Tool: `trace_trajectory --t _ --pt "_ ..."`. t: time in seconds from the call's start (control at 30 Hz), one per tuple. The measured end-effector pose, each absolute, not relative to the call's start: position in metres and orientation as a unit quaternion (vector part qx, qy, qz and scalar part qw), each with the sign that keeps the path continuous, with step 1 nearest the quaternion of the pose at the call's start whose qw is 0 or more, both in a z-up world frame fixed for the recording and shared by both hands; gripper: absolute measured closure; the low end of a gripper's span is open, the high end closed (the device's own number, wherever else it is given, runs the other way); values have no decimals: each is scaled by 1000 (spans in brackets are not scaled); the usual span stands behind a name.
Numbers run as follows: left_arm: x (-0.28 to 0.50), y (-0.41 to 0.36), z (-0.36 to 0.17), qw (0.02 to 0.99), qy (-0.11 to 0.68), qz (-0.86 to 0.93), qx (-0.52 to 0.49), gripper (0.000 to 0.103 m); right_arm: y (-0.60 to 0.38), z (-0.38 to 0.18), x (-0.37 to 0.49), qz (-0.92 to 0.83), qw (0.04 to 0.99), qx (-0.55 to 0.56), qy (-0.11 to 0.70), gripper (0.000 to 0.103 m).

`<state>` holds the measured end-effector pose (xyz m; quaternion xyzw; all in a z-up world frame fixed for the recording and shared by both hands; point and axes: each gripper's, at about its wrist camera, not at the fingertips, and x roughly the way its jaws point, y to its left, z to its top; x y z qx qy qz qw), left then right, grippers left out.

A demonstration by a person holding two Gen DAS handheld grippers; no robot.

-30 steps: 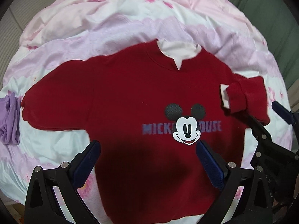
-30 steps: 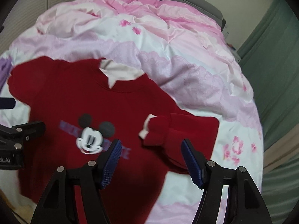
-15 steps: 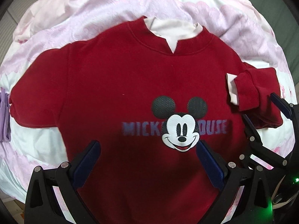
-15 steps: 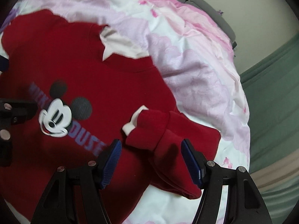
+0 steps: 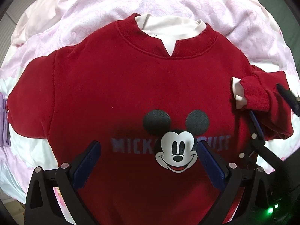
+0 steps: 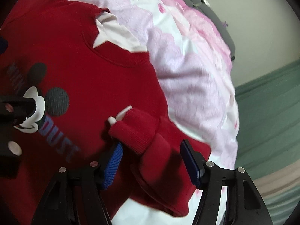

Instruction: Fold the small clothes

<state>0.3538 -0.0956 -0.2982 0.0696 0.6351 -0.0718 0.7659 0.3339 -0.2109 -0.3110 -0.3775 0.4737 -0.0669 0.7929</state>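
A: Step? Where's the garment?

B: Red sweatshirt [image 5: 116, 86] lies flat, face up, on the bed [image 5: 234, 15], on a pink-and-white quilt; collar toward the far edge, hem toward the near edge. Sleeve-fold stage, I'd say. One sleeve [image 6: 150, 131] is already doubled back, its cuff resting on the chest; the other sleeve [image 5: 31, 101] is out flat toward the bed's side edge.

A: Right hand-held gripper?

B: Right hand-held gripper [image 6: 151, 161] is spread about halfway, straddling the folded sleeve near the cuff. Jaws have just been closing a bit with the sleeve between them. One pad looks against the cuff; the other stands clear of the cloth. Not a pinch yet.

A: Left one?

B: Left hand-held gripper [image 5: 150, 161] is wide open, pointing down over the lower chest and the mouse print [image 5: 176, 151]. Holds nothing; can't tell if the tips touch fabric.

A: Next move?

B: Probably squeeze on the sleeve, then lay it neatly across the body. Needs both layers caught, or the cuff slips out. The left could take the flat sleeve or the hem.

A: Anything else?

B: Purple cloth [image 5: 3, 120] at the bed's side edge, beside the flat sleeve.
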Motion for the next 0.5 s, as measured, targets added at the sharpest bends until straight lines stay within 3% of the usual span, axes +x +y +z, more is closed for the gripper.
trace_trajectory --t 0.23,0.5 --pt "352 -73 -293 766 637 -64 54 0 -211 -321 347 -51 789 -350 502 78" --pt "356 -8 -248 800 600 -31 8 0 -223 -228 341 -84 855 -187 476 80"
